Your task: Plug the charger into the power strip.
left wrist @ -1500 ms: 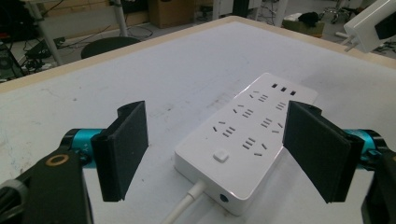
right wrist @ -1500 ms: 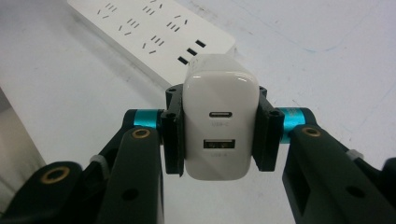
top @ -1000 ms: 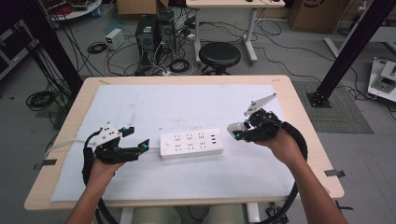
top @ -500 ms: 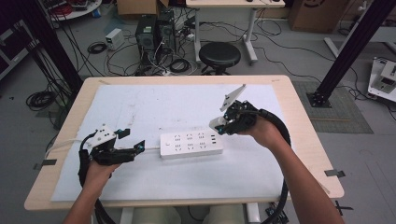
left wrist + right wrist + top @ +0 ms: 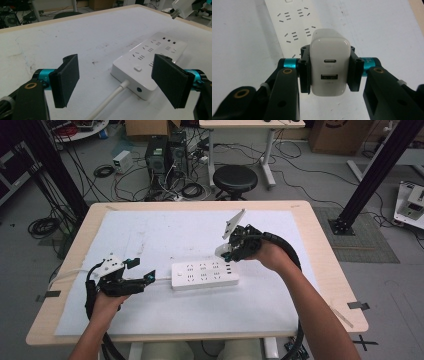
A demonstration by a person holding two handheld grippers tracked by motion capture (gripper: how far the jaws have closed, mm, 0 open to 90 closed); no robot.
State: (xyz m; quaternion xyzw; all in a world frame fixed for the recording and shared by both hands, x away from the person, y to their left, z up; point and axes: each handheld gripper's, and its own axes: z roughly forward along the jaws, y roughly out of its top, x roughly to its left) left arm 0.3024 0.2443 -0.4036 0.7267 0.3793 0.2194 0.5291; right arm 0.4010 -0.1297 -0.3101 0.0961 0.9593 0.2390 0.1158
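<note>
— Where was the charger at that moment?

— I had the white USB wall charger (image 5: 330, 62) clamped in my right tongs (image 5: 226, 251), the two black jaws pressed flat against its sides. In the right gripper view its port face looked back at me from the centre of the frame, one small oval port above a wider rectangular one. In the high view it hung just right of centre, above the upper right end of the power strip (image 5: 205, 275) and clear of it. In the left gripper view it showed at the upper right corner, prongs pointing down and to the left.

— And the strip?

— It lay flat on the white sheet covering the surface (image 5: 320, 240), near the middle of the high view, sockets facing up, its white cable (image 5: 110, 102) running out of the left end toward my other hand.

— What about your left tongs?

— My left tongs (image 5: 139, 270) sat at the lower left of the high view, jaws standing apart with nothing gripped. In the left gripper view the strip's cable end, with its small switch button (image 5: 137, 68), lay between and beyond the two pads, touching neither.
</note>
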